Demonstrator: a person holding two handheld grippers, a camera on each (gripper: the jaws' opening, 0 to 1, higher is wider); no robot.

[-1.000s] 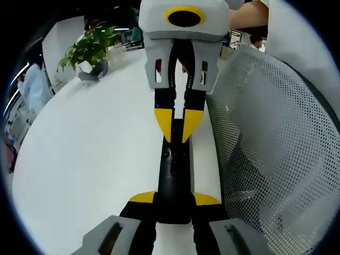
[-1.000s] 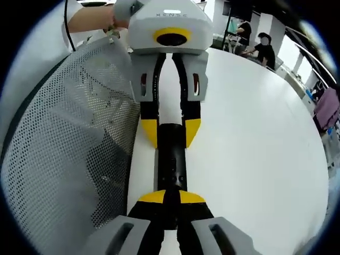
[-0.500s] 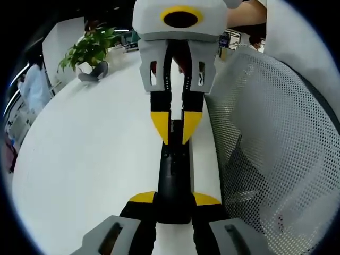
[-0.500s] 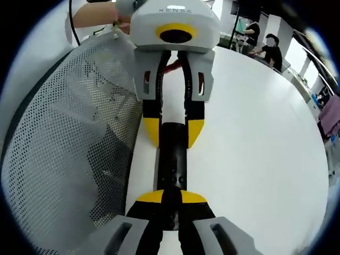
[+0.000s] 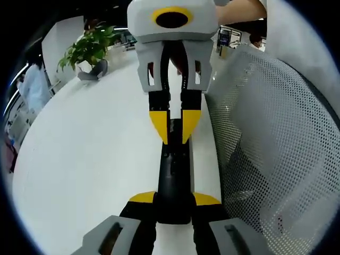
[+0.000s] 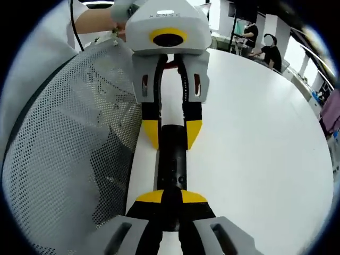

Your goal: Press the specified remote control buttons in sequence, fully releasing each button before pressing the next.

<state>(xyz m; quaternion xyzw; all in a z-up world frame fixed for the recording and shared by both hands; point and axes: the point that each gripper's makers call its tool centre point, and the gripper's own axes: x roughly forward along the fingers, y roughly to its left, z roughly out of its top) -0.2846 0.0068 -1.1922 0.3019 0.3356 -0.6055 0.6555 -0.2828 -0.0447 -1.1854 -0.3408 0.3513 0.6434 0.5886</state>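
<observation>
A slim black remote control (image 5: 173, 175) lies lengthwise on the white table (image 5: 90, 154). My left gripper (image 5: 174, 200) is shut on its near end, one yellow-tipped jaw on each side. In the right gripper view the left gripper (image 6: 172, 134) clamps the remote (image 6: 172, 162) at its far end. My right gripper (image 6: 171, 197) is shut, its yellow tips together over the remote's near end. From the left gripper view the right gripper (image 5: 174, 133) comes down from the top, its tips close together just above the remote's far buttons. Whether the tips touch a button is hidden.
A mesh chair back (image 5: 276, 154) stands close along one side of the remote, also visible in the other view as the chair back (image 6: 69, 154). A potted plant (image 5: 90, 48) sits at the table's far end. People (image 6: 268, 48) sit beyond the table.
The right gripper's body has shifted slightly left and up in the left gripper view, its tips staying over the remote's far end. The left gripper's hold on the remote is unchanged.
</observation>
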